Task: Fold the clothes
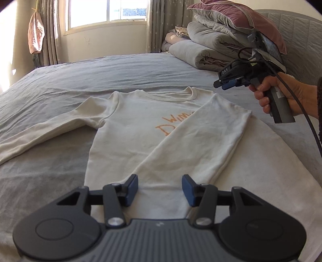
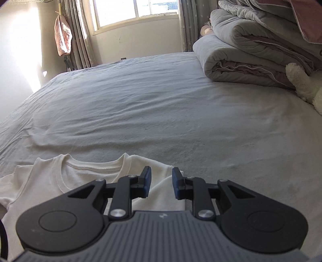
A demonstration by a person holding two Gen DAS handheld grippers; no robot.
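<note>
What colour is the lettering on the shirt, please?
Orange lettering on a white shirt, clearest in the left wrist view.

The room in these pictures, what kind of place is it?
Most likely a home bedroom. A wide bed with a grey sheet fills the view, folded quilts are stacked at its far end, and a curtained window is behind. A white shirt lies on the bed.

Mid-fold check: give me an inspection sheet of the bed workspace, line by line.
Surface: grey bed sheet, wrinkled.
Job's things: white shirt flat, one sleeve folded across the body, the other spread out.
Clutter: folded quilts, plush toy.
Grippers: left gripper open over the hem; right gripper open, empty, near the collar.
Cables: black cable off the right gripper.
Surroundings: window, curtains.
</note>
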